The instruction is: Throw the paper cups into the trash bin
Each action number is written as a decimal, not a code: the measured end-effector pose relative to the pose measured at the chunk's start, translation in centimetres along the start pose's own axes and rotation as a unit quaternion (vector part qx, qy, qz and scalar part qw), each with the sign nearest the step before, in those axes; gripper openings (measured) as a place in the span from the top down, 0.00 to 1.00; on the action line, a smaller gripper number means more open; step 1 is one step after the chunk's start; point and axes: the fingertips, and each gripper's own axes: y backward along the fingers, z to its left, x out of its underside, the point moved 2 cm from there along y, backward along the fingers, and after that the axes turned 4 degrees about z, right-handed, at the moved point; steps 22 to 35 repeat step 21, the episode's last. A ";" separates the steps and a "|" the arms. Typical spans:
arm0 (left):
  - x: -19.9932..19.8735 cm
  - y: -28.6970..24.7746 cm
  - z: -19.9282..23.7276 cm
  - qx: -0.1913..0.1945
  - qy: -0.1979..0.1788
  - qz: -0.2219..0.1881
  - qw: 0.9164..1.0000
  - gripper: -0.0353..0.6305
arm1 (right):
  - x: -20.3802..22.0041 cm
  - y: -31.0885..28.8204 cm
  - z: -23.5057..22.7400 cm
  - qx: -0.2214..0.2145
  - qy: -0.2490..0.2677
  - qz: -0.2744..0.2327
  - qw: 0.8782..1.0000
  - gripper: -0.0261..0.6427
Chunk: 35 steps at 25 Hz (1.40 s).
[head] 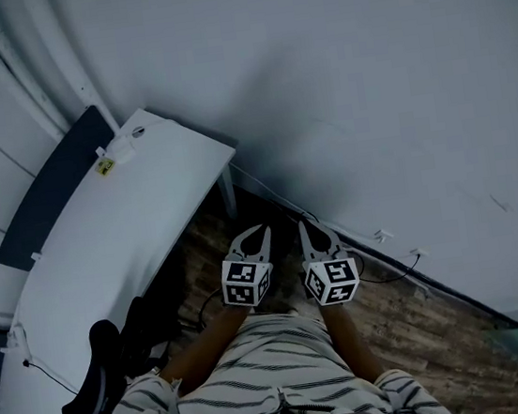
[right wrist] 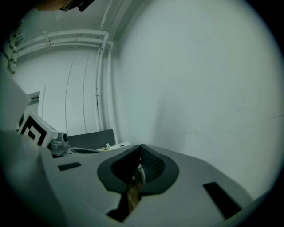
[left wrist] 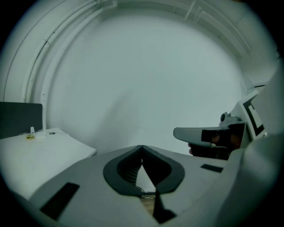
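No paper cup and no trash bin shows in any view. In the head view both grippers are held side by side at waist height, pointing at the foot of a white wall. My left gripper (head: 256,240) is shut, its jaw tips meeting with nothing between them (left wrist: 142,147). My right gripper (head: 312,232) is shut too, and nothing is held between its tips (right wrist: 140,146). Each gripper shows at the edge of the other's view: the right gripper (left wrist: 208,135) and the left gripper's marker cube (right wrist: 33,126).
A white desk (head: 103,241) with a dark partition panel (head: 49,191) stands to the left. The white wall (head: 367,92) rises straight ahead. Cables (head: 391,274) run along its base over the wooden floor (head: 427,331). A black chair (head: 101,374) sits low at the left.
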 end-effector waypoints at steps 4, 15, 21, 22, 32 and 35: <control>-0.2 -0.2 -0.1 0.002 0.002 -0.006 1.000 0.91 | 0.2 0.1 -0.5 -0.003 -0.001 -0.001 1.000 0.95; -1.2 -1.3 0.8 0.002 0.014 -0.018 1.000 0.91 | -0.9 -0.9 -1.6 -0.016 -0.012 -0.028 0.999 0.95; -1.8 -2.3 1.4 0.007 0.021 -0.028 0.999 0.91 | -1.2 -1.7 -2.6 -0.028 -0.009 -0.032 0.999 0.95; -1.8 -2.3 1.4 0.007 0.021 -0.028 0.999 0.91 | -1.2 -1.7 -2.6 -0.028 -0.009 -0.032 0.999 0.95; -1.8 -2.3 1.4 0.007 0.021 -0.028 0.999 0.91 | -1.2 -1.7 -2.6 -0.028 -0.009 -0.032 0.999 0.95; -1.8 -2.3 1.4 0.007 0.021 -0.028 0.999 0.91 | -1.2 -1.7 -2.6 -0.028 -0.009 -0.032 0.999 0.95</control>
